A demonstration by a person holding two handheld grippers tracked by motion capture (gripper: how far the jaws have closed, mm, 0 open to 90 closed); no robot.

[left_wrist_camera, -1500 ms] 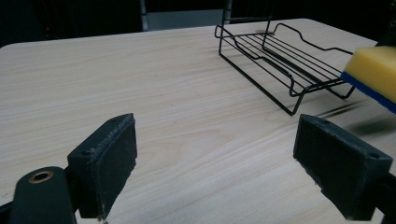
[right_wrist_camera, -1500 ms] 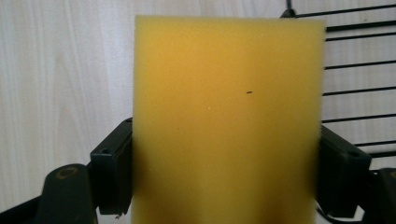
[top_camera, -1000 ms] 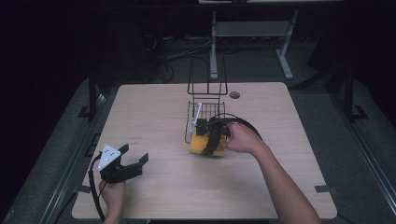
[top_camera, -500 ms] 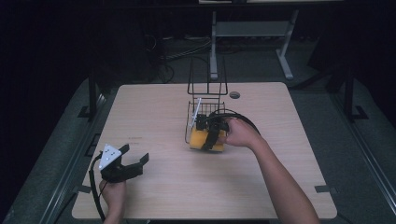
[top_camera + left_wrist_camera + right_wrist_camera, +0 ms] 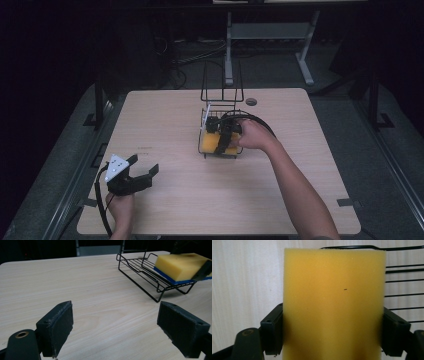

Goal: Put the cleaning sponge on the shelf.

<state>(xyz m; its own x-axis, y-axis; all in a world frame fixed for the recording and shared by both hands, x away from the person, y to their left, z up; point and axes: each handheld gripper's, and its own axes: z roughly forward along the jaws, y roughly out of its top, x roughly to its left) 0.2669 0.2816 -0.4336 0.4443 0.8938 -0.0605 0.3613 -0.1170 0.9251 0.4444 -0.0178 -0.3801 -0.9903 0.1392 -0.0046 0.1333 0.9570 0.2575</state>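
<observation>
A yellow sponge (image 5: pixel 211 143) with a blue underside sits between the jaws of my right gripper (image 5: pixel 218 135), which is shut on it. The sponge (image 5: pixel 178 265) is at the near end of a black wire rack (image 5: pixel 140 267), slightly tilted; I cannot tell whether it rests on the wires. In the right gripper view the sponge (image 5: pixel 334 305) spans the gap between both pads (image 5: pixel 272 332), with the rack's wires (image 5: pixel 402 280) behind it. My left gripper (image 5: pixel 143 165) hovers low over the table's front left, open with nothing between its pads (image 5: pixel 56 327).
The rack (image 5: pixel 222 95) stands in the middle of the light wooden table (image 5: pixel 165 125) and has a tall wire handle at its far end. A small dark round hole (image 5: pixel 251 101) lies just right of the handle. Beyond the table are dark floor, cables and a metal stand.
My right gripper has moved the sponge a little farther over the rack. The left gripper has stayed where it was.
</observation>
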